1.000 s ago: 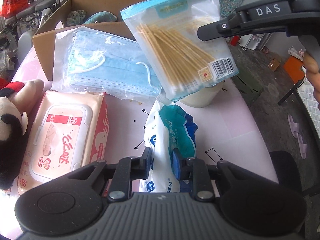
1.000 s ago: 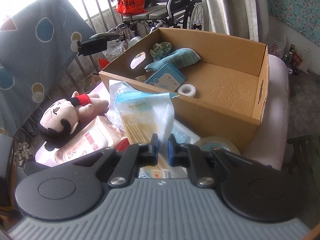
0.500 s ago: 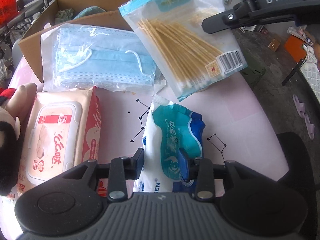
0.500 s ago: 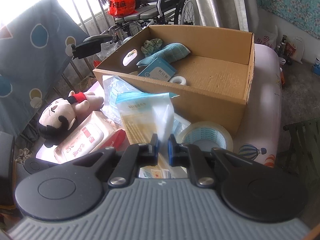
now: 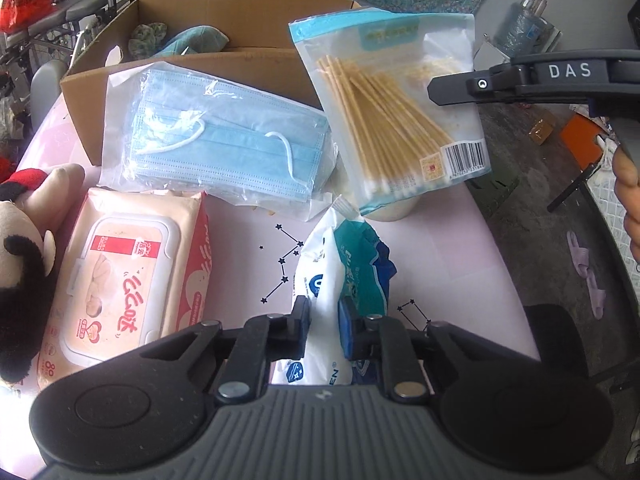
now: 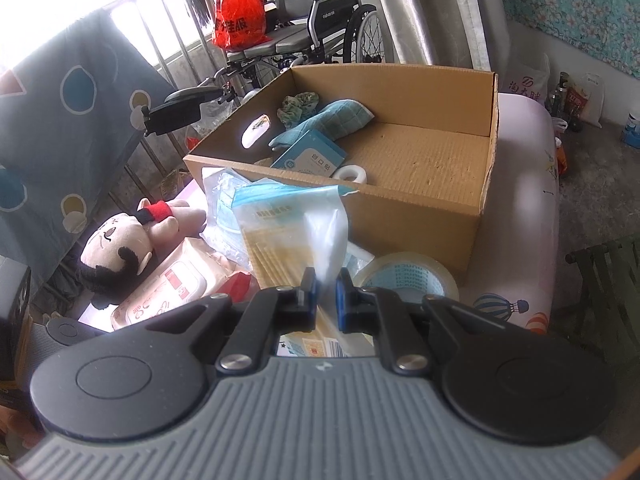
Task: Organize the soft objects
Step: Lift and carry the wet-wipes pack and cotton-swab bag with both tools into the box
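Swab bag (image 6: 288, 236) nearer towel-holding box (image 6: 420, 204)

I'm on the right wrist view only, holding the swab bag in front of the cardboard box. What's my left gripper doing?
Observer: The left gripper has just been closing and now pinches a white and blue tissue pack that lies on the pink table.
Operator: Is my swab bag off the table?
Observer: Yes. In the left wrist view the cotton swab bag hangs from the right gripper, with its lower edge above the tape roll.
Operator: What's the crinkly plastic behind the bag?
Observer: A clear pack of blue face masks, propped against the near wall of the cardboard box.
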`<state>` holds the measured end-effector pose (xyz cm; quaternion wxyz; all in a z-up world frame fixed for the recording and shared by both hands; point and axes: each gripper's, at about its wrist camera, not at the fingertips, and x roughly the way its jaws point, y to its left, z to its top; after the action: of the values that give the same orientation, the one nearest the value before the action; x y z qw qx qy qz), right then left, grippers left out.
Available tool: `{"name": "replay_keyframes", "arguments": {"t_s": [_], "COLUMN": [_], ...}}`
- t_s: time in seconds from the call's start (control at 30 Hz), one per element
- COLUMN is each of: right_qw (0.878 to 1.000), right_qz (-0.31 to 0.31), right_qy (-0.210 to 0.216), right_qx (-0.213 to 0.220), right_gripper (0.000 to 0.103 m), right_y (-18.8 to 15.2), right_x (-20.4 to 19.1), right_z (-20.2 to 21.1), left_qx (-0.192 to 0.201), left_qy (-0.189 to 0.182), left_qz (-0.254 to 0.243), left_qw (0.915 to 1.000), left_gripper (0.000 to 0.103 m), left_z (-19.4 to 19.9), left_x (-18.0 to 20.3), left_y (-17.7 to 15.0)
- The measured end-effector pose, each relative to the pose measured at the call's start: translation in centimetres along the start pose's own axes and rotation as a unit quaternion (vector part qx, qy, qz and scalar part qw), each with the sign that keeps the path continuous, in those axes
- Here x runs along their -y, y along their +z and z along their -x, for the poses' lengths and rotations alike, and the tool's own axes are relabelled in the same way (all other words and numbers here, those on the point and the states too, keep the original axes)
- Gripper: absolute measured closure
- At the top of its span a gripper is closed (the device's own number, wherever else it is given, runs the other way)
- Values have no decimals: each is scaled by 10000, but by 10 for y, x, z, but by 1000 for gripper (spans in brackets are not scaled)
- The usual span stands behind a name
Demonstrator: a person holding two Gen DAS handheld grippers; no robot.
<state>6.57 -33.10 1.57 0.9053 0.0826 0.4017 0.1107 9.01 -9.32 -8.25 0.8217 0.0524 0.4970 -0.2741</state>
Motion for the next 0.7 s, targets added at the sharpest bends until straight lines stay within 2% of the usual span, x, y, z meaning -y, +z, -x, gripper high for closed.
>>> {"name": "replay_keyframes", "arguments": {"t_s": [0.17, 0.37, 0.5, 0.7], "right_qw": [9999, 9986, 9961, 9937], "right_qz": [39, 86, 98, -129], "right_qy": [-9, 28, 45, -5], "right_qx": [166, 515, 875, 1114], "right_gripper": [95, 95, 95, 95], "right_y": [7, 28, 57, 113], "right_x": [-4, -6, -4, 20], "right_z": [11, 29, 43, 38], "left_qx": [304, 896, 1288, 1607], "left_qy": [-40, -7, -34, -68], "left_qz": [106, 163, 138, 250], "left_qw": [9995, 9958, 9916, 9867], "left_gripper": [88, 88, 89, 89], "left_z": [27, 69, 91, 91], "left_x": [-4, -13, -21, -39], "left_y": [13, 47, 83, 157]}}
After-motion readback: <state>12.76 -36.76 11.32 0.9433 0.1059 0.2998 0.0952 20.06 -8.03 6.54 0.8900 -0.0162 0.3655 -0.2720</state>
